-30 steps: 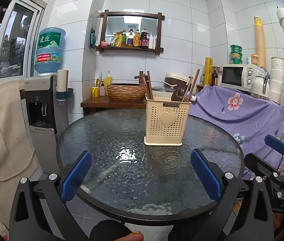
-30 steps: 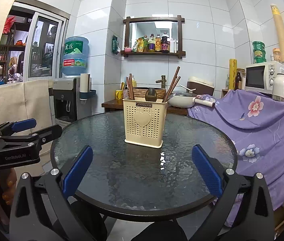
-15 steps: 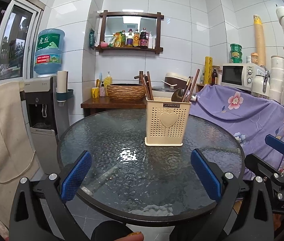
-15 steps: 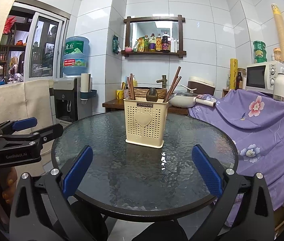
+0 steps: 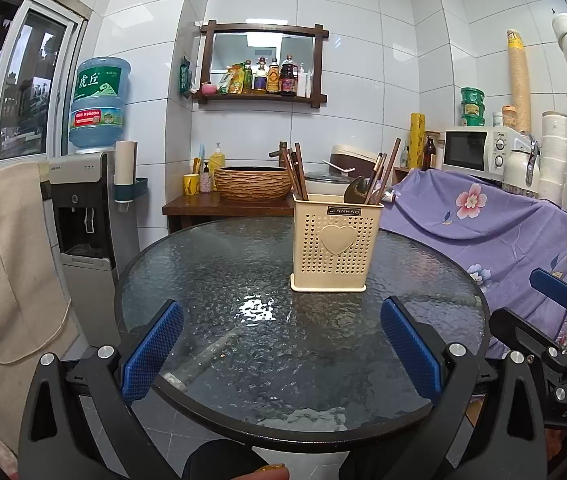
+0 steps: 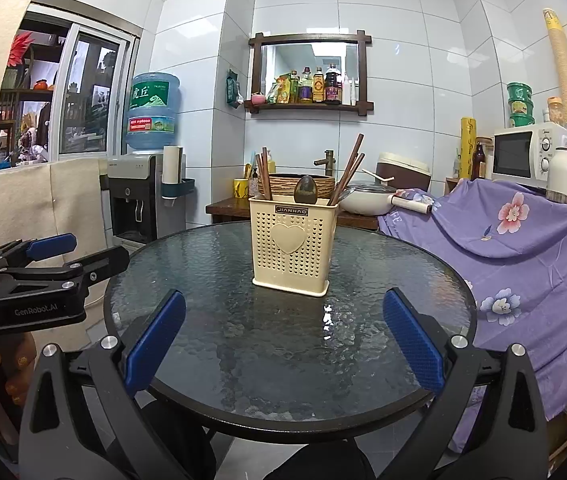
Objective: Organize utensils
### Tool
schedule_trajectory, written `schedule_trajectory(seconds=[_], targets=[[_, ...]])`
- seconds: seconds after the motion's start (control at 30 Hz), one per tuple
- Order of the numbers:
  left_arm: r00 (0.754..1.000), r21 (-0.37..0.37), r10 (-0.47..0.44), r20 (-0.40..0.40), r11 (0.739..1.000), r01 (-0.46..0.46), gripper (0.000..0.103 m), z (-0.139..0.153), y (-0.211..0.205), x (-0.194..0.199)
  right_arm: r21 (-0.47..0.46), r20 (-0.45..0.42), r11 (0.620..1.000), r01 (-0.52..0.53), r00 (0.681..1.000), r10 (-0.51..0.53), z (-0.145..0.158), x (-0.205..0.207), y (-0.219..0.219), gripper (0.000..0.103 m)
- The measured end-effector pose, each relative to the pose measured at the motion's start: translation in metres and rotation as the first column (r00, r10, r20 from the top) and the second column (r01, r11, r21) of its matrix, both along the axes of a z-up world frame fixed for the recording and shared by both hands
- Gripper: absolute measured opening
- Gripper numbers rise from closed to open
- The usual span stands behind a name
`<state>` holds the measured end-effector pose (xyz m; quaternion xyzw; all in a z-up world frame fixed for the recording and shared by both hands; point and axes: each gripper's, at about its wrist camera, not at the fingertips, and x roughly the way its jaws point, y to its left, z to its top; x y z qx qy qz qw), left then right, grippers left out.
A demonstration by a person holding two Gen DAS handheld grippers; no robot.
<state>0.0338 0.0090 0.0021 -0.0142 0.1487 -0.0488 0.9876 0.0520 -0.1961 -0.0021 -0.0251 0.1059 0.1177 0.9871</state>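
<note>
A cream perforated utensil holder [image 5: 335,244] [image 6: 293,246] with a heart on its front stands upright on the round glass table [image 5: 243,320] [image 6: 283,340]. Brown chopsticks [image 5: 297,176] [image 6: 347,170] lean in both of its sides, and a dark spoon [image 5: 357,190] [image 6: 305,195] stands between them. My left gripper [image 5: 281,346] hangs open over the table's near edge, well short of the holder, holding nothing. My right gripper [image 6: 283,338] is likewise open and empty over the near edge. Each one shows from the side in the other's view: right gripper [image 5: 555,312], left gripper [image 6: 55,256].
A water dispenser [image 5: 83,208] stands left of the table beside a beige cloth [image 5: 3,260]. A purple flowered cloth [image 6: 523,248] covers furniture on the right, with a microwave [image 5: 479,152] behind. A wooden side table [image 5: 223,204] holds a woven basket [image 5: 253,184].
Both views have shifted only slightly; the holder sits a touch higher in frame. Both grippers stay open and empty.
</note>
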Motion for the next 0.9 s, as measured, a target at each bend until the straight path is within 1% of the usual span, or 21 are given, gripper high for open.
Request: schedule_trajectory(seconds=[0.63, 0.9], targets=[[1.000, 0.000, -0.002, -0.002, 1.000, 0.002, 0.097, 0.0000, -0.0008, 0.0013, -0.001, -0.006, 1.000, -0.004, 1.000, 0.004, -0.0008, -0.0003, 0.0021, 0.097], [1.000, -0.025, 0.008, 0.004, 1.000, -0.008, 0.097, 0.0001, -0.0014, 0.0006, -0.001, -0.009, 1.000, -0.005, 1.000, 0.005, -0.0011, -0.0007, 0.0020, 0.097]])
